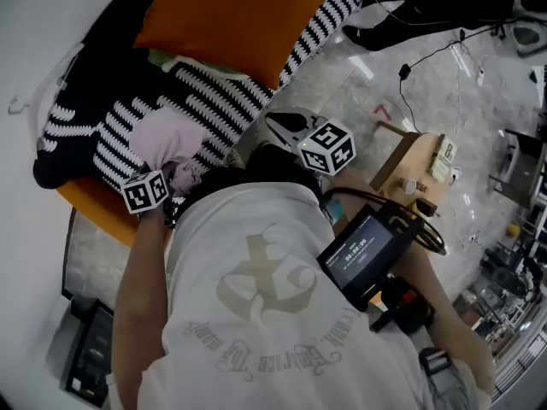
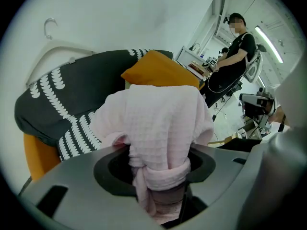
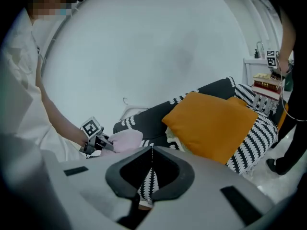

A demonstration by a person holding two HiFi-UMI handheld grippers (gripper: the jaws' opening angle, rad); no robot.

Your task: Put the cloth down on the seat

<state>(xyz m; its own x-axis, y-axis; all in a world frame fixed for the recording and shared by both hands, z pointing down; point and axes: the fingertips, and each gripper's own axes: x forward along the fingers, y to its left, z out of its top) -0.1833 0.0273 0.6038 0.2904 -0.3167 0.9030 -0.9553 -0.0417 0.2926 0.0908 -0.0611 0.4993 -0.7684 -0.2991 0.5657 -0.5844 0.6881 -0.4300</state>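
Closest to the lens in the left gripper view is the cloth [image 2: 160, 128], bunched up and pinched between the fingers of the left gripper [image 3: 108, 145], with one fold rolled round them like a loose band. That wrap looks like the main hazard. When the fingers spread, the fold could catch on one of them and the cloth would lift away with the gripper instead of staying down. The cloth hangs over the left end of the seat [image 1: 90, 196], above the black-and-white throw [image 1: 214, 92] and near that end's edge; no view shows whether it touches the throw. Let go there, a soft bundle could slide off the draped fabric to the floor, so a spot further in would be safer. The cloth is pale pink with a small waffle weave, thick and limp, puffed out above the fingers and hanging in heavy folds. To its right an orange cushion [image 1: 226, 15] lies on the throw and takes up much of the far side. The right gripper [image 3: 152, 155] hovers apart on the right, its fingers meeting at the tips with nothing between them.
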